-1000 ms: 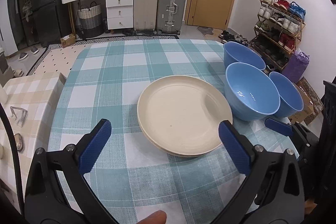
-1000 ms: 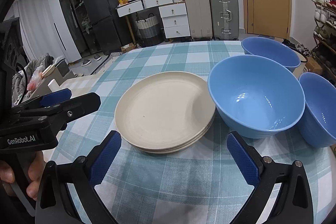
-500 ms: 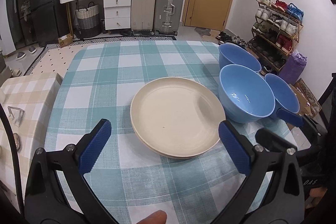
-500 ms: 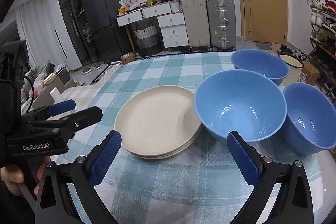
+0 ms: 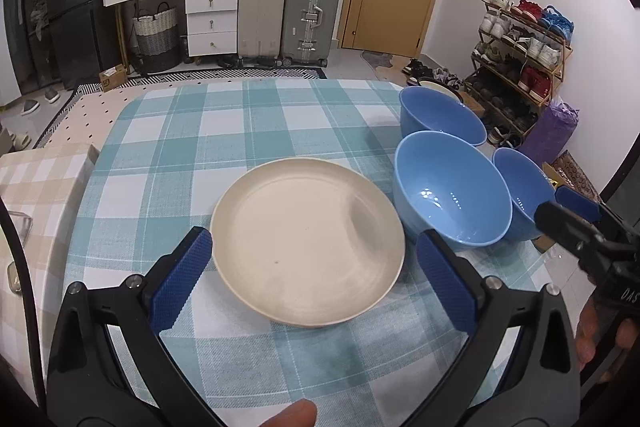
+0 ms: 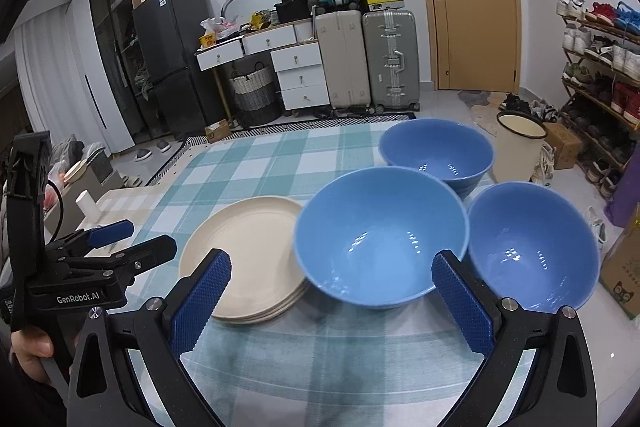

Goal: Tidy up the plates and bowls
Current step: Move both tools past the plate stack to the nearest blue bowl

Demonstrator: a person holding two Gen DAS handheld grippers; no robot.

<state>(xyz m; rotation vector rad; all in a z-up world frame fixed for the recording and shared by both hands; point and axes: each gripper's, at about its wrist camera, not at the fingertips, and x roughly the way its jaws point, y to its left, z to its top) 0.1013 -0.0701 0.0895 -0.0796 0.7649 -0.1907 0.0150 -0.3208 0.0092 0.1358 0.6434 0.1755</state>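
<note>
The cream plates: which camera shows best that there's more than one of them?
The right wrist view. It sees the cream plates from low at the side, so several stacked rims show along the near edge. The left wrist view looks down into the top plate, showing its whole face, but the stack reads as one dish.

Left tool (image 5: 312,279): jaws spread wide, nothing held between the blue pads (image 5: 178,283), raised above the near edge of the table. A fingertip (image 5: 294,415) of the holding hand shows at the bottom of the left wrist view. Right tool (image 6: 330,301): jaws likewise spread wide, empty, raised above the near edge of the table toward its right side. In the right wrist view the left tool appears at far left, gripped by the left hand (image 6: 32,349).
</note>
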